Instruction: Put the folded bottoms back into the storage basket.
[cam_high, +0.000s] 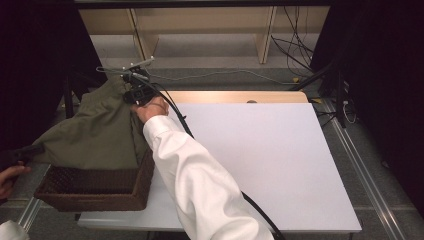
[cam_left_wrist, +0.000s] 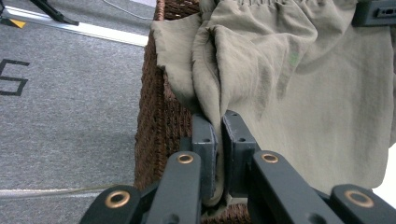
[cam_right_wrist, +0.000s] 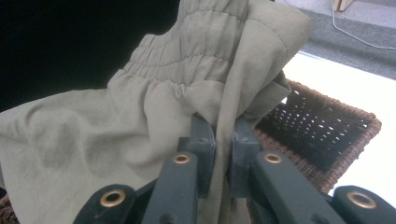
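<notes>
Garment (cam_high: 97, 132) one, grippers two, basket (cam_high: 90, 192) one

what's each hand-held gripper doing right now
left hand-held gripper: closed on the garment
right hand-held gripper: closed on the garment's gathered waistband

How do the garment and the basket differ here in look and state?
The garment is soft, olive and creased; the basket is stiff, dark brown and woven. The garment hangs lifted, pinched by the left gripper and right gripper; the basket rests on the table, ungripped. Both sit at the table's left edge, the garment draping over the basket.
</notes>
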